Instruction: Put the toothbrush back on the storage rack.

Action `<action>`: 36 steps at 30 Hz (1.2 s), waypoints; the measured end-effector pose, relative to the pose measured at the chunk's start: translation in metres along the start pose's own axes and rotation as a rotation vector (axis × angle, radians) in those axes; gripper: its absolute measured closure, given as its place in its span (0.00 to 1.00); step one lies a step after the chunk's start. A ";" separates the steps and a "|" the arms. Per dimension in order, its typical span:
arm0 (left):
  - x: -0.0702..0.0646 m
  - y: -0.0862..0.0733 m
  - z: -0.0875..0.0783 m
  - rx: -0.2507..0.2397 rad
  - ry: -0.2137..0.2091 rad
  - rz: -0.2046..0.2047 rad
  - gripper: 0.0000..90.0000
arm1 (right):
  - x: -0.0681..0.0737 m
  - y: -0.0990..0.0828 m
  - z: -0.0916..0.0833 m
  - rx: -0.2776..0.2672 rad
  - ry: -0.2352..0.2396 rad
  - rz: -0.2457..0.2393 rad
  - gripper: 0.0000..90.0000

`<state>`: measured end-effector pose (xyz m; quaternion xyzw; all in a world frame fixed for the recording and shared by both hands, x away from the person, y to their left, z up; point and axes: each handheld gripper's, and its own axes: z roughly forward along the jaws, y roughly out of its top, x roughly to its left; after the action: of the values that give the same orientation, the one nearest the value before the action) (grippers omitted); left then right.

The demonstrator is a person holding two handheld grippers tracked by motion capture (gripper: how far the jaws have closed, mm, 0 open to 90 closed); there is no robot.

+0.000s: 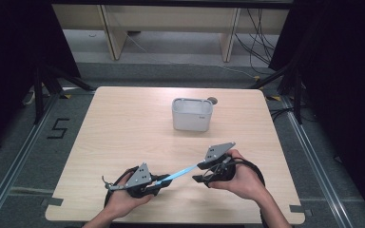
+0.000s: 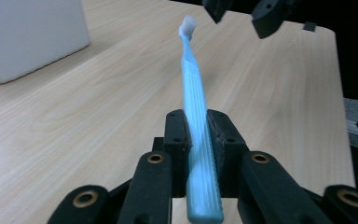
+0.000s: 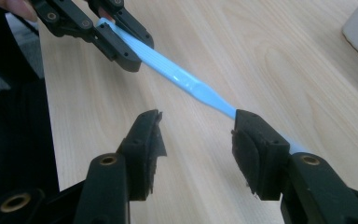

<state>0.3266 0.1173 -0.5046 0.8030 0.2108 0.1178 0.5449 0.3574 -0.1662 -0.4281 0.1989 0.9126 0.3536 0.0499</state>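
The left gripper (image 1: 158, 182) is clamping the handle of the blue toothbrush (image 1: 178, 174), so the brush is staying level above the counter (image 1: 123, 128) with its bristle end reaching right. The left hand (image 1: 123, 199) is lying low near the front edge. The right gripper (image 1: 202, 172), fingers (image 3: 144, 140) spread wide and holding nothing, is hanging beside the brush head, apparently letting go. The white container (image 1: 192, 114) is standing farther back.

Wood table (image 1: 123, 128) w/ white bin (image 1: 192, 115) on it.

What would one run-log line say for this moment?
left gripper: shut on toothbrush | right gripper: open, near head | container: beyond
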 end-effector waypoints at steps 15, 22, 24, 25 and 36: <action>0.005 0.002 -0.008 -0.127 0.128 -0.069 0.87 | 0.007 -0.023 0.018 -0.338 -0.020 0.307 0.59; 0.007 0.003 -0.013 -0.228 0.179 -0.092 0.87 | 0.007 -0.020 0.022 -0.469 -0.050 0.400 0.58; 0.008 0.003 -0.014 -0.250 0.191 -0.099 0.87 | 0.007 -0.020 0.022 -0.504 -0.049 0.450 0.56; 0.007 0.004 -0.015 -0.263 0.198 -0.099 0.87 | 0.005 -0.021 0.022 -0.527 -0.070 0.453 0.56; 0.003 0.007 -0.010 -0.282 0.187 -0.086 0.87 | 0.001 -0.007 0.032 -0.582 -0.003 0.554 0.55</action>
<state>0.3268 0.1245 -0.4947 0.6945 0.2759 0.1968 0.6347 0.3613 -0.1502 -0.4562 0.4155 0.6860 0.5972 0.0084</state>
